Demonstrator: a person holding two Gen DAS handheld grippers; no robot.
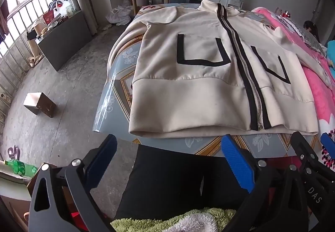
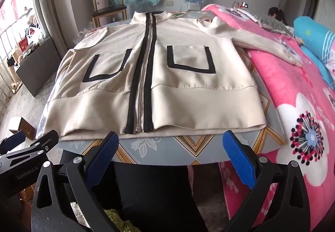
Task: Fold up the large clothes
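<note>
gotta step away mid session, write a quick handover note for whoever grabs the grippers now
Left gripper: open, empty, hovering short of the table's near edge.
Right gripper: open, empty, hovering beside the left one.
Jacket: cream, zipped up, lying flat and front-up on the patterned table, hem toward you, collar at the far end. Its right sleeve is stretched out onto the pink blanket; the other sleeve hangs off the table's left edge.
Done: jacket laid out flat.
Left: every fold. No fold has been made yet; probably bring the sleeves in first.
</note>
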